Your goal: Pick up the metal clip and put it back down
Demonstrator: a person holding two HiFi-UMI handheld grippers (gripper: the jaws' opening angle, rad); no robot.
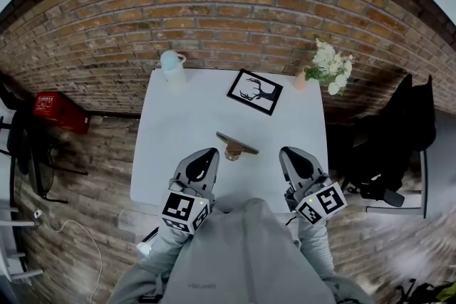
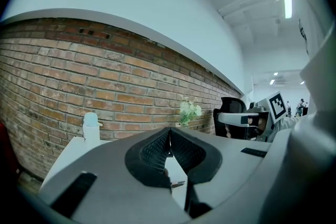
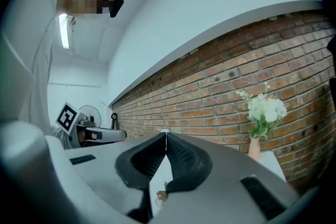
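Note:
The metal clip (image 1: 237, 146), a flat brass-coloured bar on a round base, lies on the white table (image 1: 182, 124) a little nearer than its middle. My left gripper (image 1: 209, 154) hovers just left of the clip and nearer to me, jaws shut with nothing between them. To the clip's right my right gripper (image 1: 288, 152) is also shut and empty. In the left gripper view the pads (image 2: 157, 152) meet at the tips, and a sliver of the clip (image 2: 177, 184) shows below. The right gripper view shows closed pads (image 3: 181, 157) and a bit of the clip (image 3: 161, 195).
A framed deer picture (image 1: 254, 91) lies at the table's far side, with a pale bottle (image 1: 172, 65) at the far left corner and a vase of white flowers (image 1: 329, 67) at the far right. A brick wall runs behind. A red crate (image 1: 58, 110) and a black chair (image 1: 399, 132) flank the table.

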